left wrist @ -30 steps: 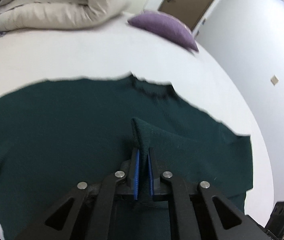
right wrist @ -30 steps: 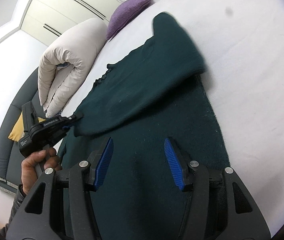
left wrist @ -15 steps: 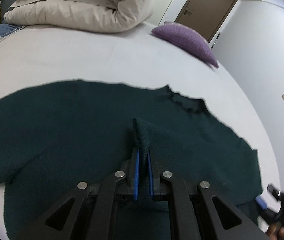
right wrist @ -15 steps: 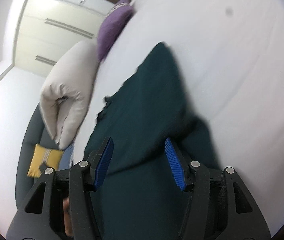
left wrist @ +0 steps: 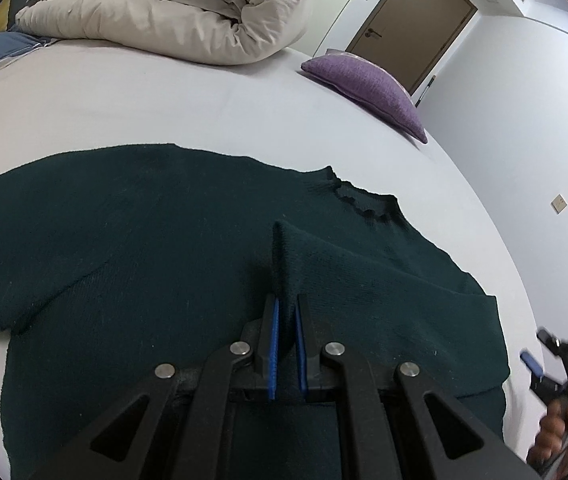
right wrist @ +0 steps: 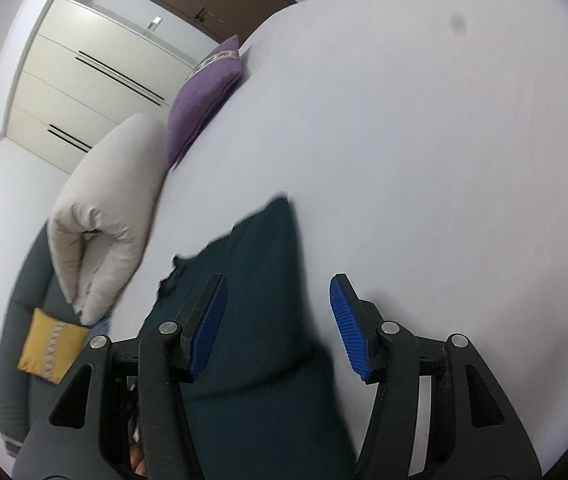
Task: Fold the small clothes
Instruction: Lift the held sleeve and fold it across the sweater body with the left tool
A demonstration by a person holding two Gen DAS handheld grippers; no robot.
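Left wrist view: the left claw (left wrist: 286, 320) is clamped tight on a sleeve cuff (left wrist: 284, 256) of the dark green sweater (left wrist: 124, 260), which is pulled across the body. The sweater lies flat on the bed (left wrist: 164, 92), collar (left wrist: 360, 204) toward the purple cushion (left wrist: 368, 88) and the rolled duvet (left wrist: 172, 8). Its long run here goes side to side across the picture, from the left sleeve, which runs off the frame edge, to the folded right shoulder. At the far right edge, the right claw (left wrist: 532, 364) shows in the person's hand (left wrist: 556, 428), blurred, just off the sweater's side.

Right wrist view: the right claw's jaws stand apart with nothing pressed between the pads (right wrist: 348, 328). Beneath them the sweater runs away from the camera, its folded edge pointing up the bed; the frame is smeared, so finer detail is lost.

Risks, as I judge them: the cuff pinch is thin, and knit stretches, so a tug could slide it free or drag the whole sweater and skew the fold. The empty right claw is not pinning anything, so the body can shift. Laying the sleeve down crooked would leave a lump.
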